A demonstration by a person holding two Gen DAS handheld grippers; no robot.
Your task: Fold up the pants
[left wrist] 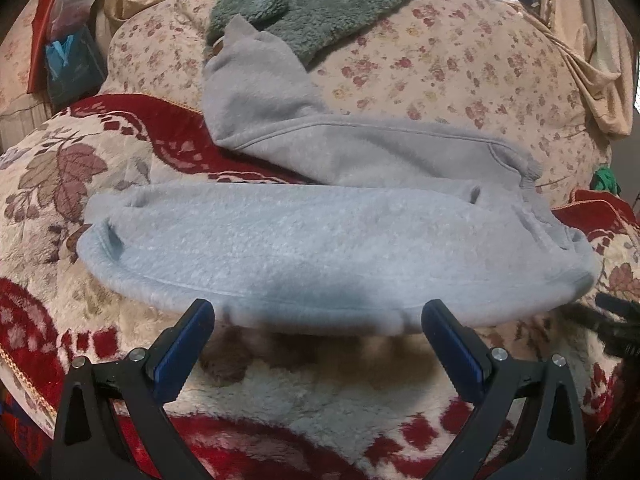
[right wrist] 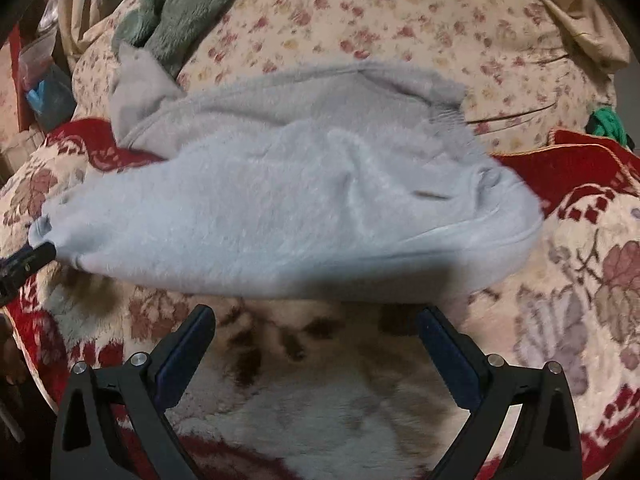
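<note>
Light grey fleece pants (left wrist: pixel 304 236) lie folded on a red and cream floral blanket (left wrist: pixel 312 396), one layer over another, with a leg end reaching up to the back left. My left gripper (left wrist: pixel 318 312) is open and empty, its fingers just short of the pants' near edge. The pants also show in the right wrist view (right wrist: pixel 280 200). My right gripper (right wrist: pixel 316 316) is open and empty, just short of their near edge. The other gripper's black tip shows at the left edge of that view (right wrist: pixel 28 258), beside the pants' left corner.
A cream flowered quilt (left wrist: pixel 440 64) rises behind the pants. A dark green fleece throw (left wrist: pixel 328 4) lies on it at the back. A red box and plastic bags (left wrist: pixel 68 52) stand at the far left. A green item (left wrist: pixel 604 178) sits at the right.
</note>
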